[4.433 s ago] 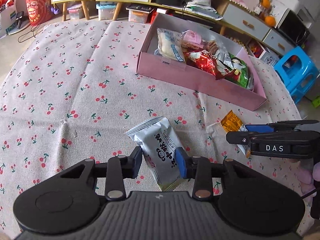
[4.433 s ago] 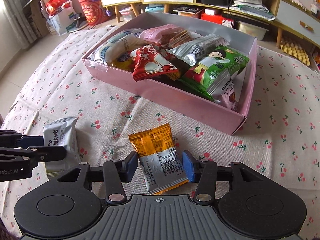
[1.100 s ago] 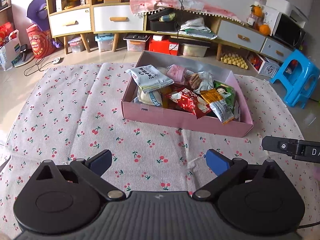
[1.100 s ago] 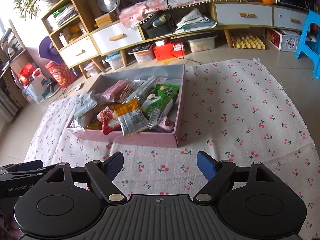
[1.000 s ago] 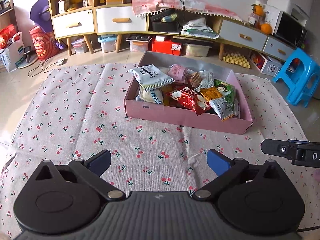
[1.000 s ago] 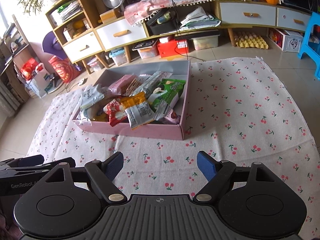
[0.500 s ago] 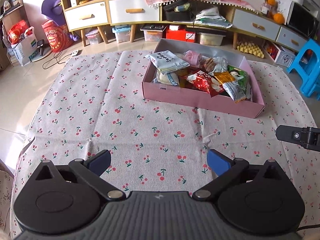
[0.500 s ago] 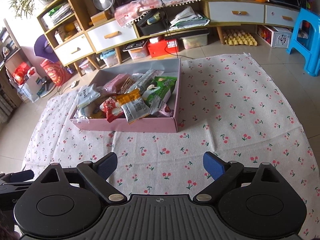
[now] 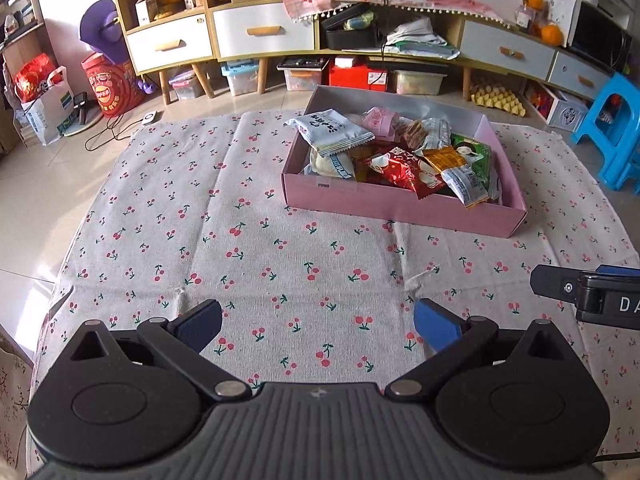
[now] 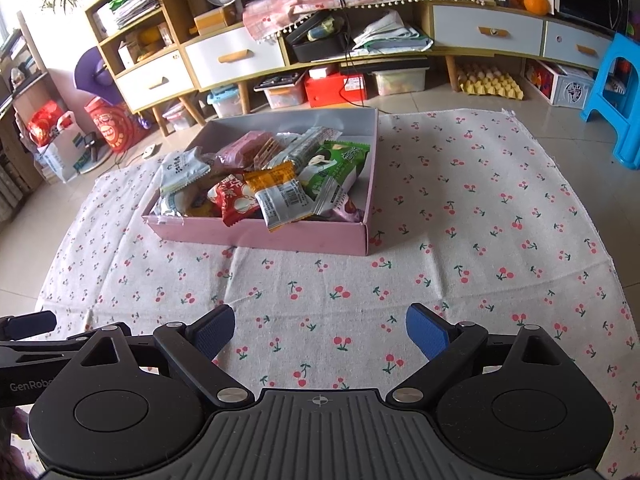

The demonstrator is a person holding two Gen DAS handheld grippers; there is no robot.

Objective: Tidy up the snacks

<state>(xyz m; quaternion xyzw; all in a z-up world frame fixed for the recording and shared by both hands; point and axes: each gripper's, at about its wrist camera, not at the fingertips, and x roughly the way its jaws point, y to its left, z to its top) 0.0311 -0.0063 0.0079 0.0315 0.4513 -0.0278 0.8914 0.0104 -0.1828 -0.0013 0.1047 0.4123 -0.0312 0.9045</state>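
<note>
With every snack packet [image 9: 404, 160] piled inside the pink box [image 9: 400, 204], both the left hand-held gripper [image 9: 316, 322] and right hand-held gripper [image 10: 320, 330] hover wide open, empty, well short of it. Best now to check the cherry cloth [image 10: 460, 220] around the box for strays.

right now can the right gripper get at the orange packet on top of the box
Probably yes. The right gripper is open and empty, and the orange packet lies on top of the pile in the pink box, near the front wall. Only bare cherry-print cloth lies between them.
</note>
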